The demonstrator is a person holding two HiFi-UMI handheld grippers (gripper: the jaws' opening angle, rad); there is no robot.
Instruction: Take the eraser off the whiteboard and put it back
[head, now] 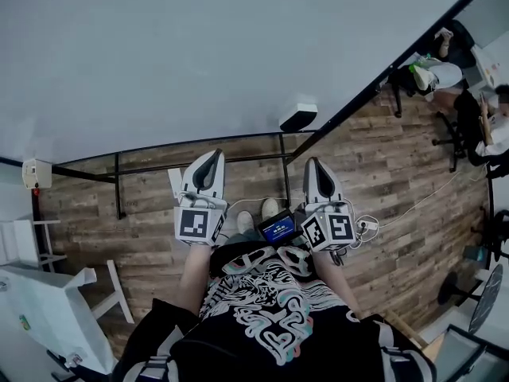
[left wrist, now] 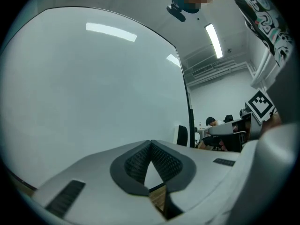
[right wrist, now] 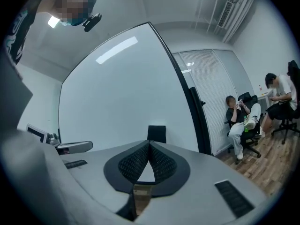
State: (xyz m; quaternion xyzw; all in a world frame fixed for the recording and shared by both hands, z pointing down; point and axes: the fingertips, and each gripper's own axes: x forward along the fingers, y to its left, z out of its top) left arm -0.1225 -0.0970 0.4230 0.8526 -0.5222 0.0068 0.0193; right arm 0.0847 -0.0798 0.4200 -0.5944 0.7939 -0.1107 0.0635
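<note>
Both pairs of jaws are closed with nothing between them, the left gripper (left wrist: 150,144) and right gripper (right wrist: 149,144) side by side. Farther off, the eraser (head: 298,116) sits on the whiteboard (head: 175,54), near its right edge.

Office, large whiteboard (head: 199,54), seated people (right wrist: 237,118), wood-plank floor (head: 398,173)

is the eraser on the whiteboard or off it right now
On. The eraser sits on the whiteboard face near its right edge; the right hand-held gripper, jaws together, holds nothing.
</note>
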